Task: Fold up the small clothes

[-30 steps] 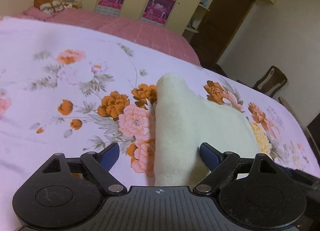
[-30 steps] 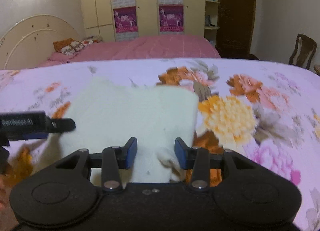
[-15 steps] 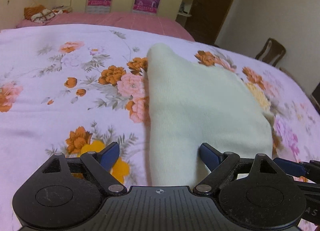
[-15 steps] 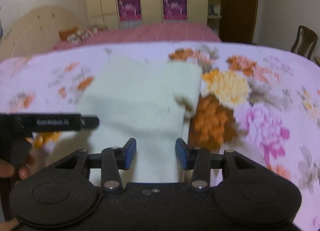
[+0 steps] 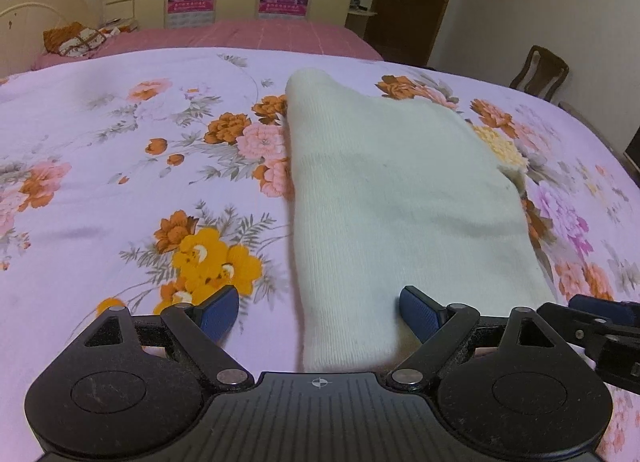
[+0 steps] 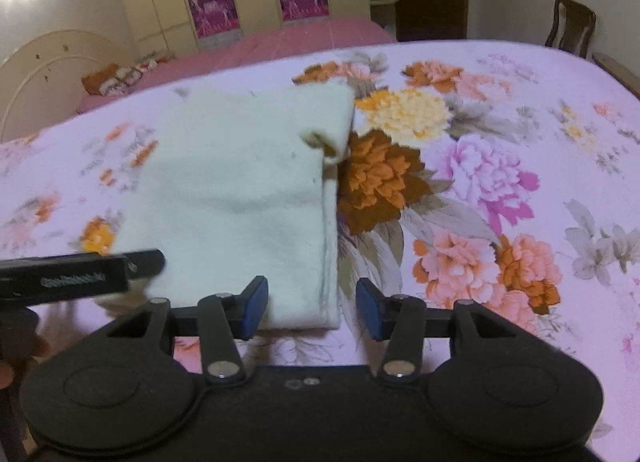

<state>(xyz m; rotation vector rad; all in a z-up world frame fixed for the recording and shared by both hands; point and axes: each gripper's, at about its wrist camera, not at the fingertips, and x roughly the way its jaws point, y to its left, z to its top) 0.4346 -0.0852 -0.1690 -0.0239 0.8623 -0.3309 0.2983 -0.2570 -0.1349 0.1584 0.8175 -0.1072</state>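
The cream knitted garment [image 5: 400, 189] lay folded on the floral bedsheet [image 5: 120, 181], its near edge hidden behind both tools, between the spread, empty left gripper [image 5: 318, 312] and the right gripper [image 6: 312, 308], whose jaws had just been opening, pads clear of the cloth.
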